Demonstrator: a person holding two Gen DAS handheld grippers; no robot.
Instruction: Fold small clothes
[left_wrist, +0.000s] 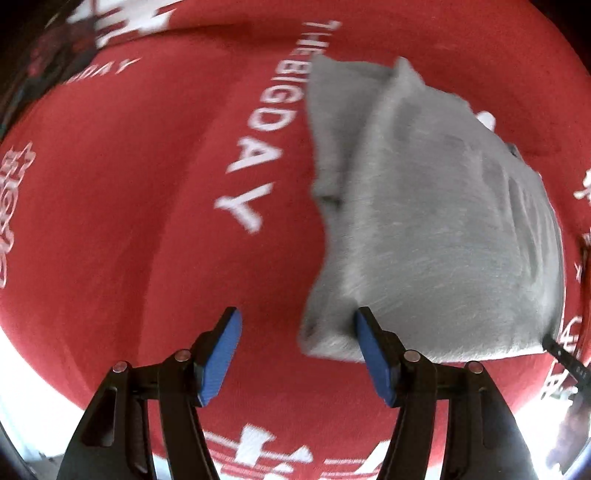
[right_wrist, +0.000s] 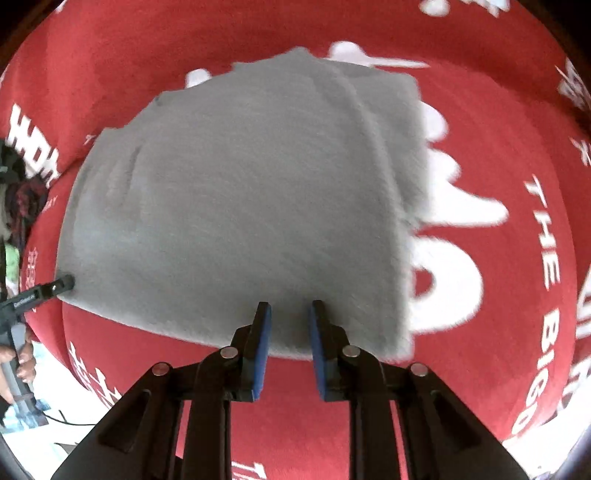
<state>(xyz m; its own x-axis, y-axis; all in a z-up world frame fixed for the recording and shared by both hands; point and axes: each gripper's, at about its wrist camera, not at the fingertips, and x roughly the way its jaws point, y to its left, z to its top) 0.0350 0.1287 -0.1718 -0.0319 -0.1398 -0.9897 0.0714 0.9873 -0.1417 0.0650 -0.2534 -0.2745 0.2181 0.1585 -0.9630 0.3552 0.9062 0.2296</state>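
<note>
A folded grey garment (left_wrist: 436, 221) lies on a red cloth with white lettering (left_wrist: 147, 184). My left gripper (left_wrist: 297, 321) is open, its blue-padded fingers wide apart at the garment's near left corner; the right pad (left_wrist: 369, 350) touches the garment's edge. In the right wrist view the grey garment (right_wrist: 240, 203) fills the middle. My right gripper (right_wrist: 290, 314) is open with a narrow gap, fingertips at the garment's near edge, holding nothing. The left gripper's tip (right_wrist: 62, 282) shows at the garment's left corner.
The red cloth (right_wrist: 498, 258) covers the whole surface, with a fold ridge at the far left. A hand (right_wrist: 18, 365) holds the left gripper's handle at the left edge. Bright white floor shows past the cloth's near edge (left_wrist: 22, 369).
</note>
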